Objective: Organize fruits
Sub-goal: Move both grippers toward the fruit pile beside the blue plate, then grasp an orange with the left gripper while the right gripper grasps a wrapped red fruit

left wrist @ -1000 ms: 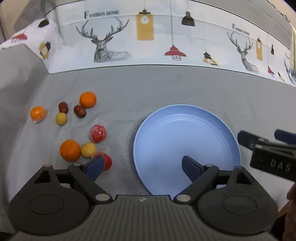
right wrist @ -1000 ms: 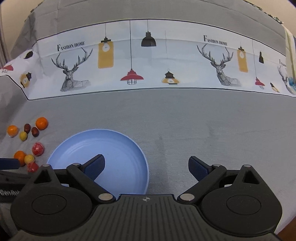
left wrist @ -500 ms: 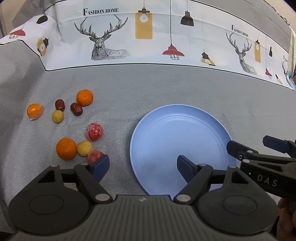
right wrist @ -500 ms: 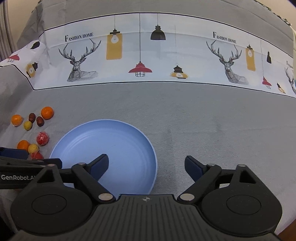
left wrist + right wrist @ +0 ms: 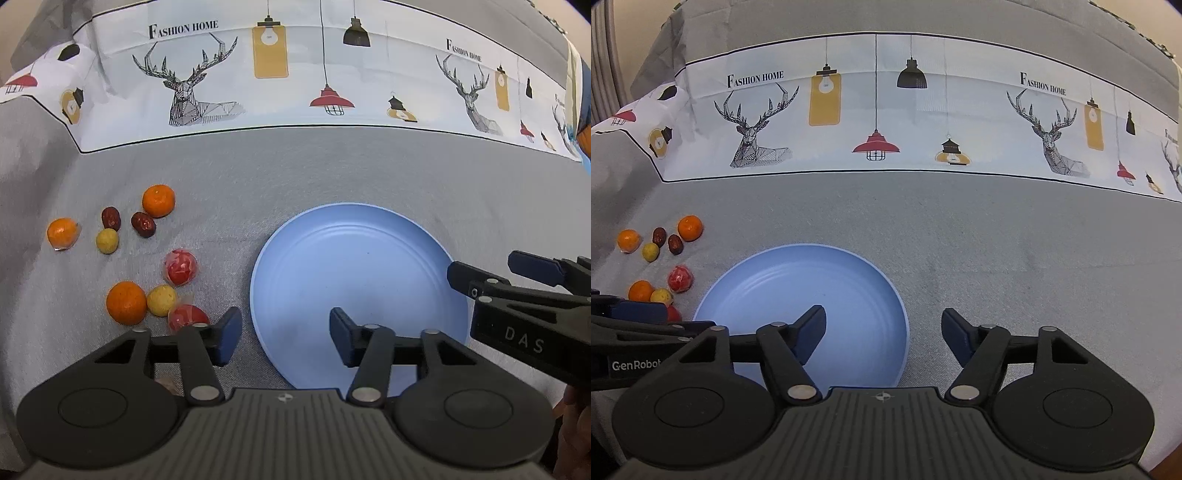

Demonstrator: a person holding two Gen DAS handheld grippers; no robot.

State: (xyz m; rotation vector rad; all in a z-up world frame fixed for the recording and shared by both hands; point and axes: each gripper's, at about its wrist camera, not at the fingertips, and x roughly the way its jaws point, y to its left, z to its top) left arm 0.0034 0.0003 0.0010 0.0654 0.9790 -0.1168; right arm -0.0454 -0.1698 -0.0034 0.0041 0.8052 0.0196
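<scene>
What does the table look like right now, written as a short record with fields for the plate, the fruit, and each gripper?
plate: blue plate, nothing on it, on the grey tablecloth
fruit: nine pieces loose on the cloth left of the plate
oranges: three
dark red fruits: two
yellow fruits: two
red wrapped fruits: two
left gripper: open, holding nothing, at the plate's left edge
right gripper: open, holding nothing, at the plate's right edge
</scene>
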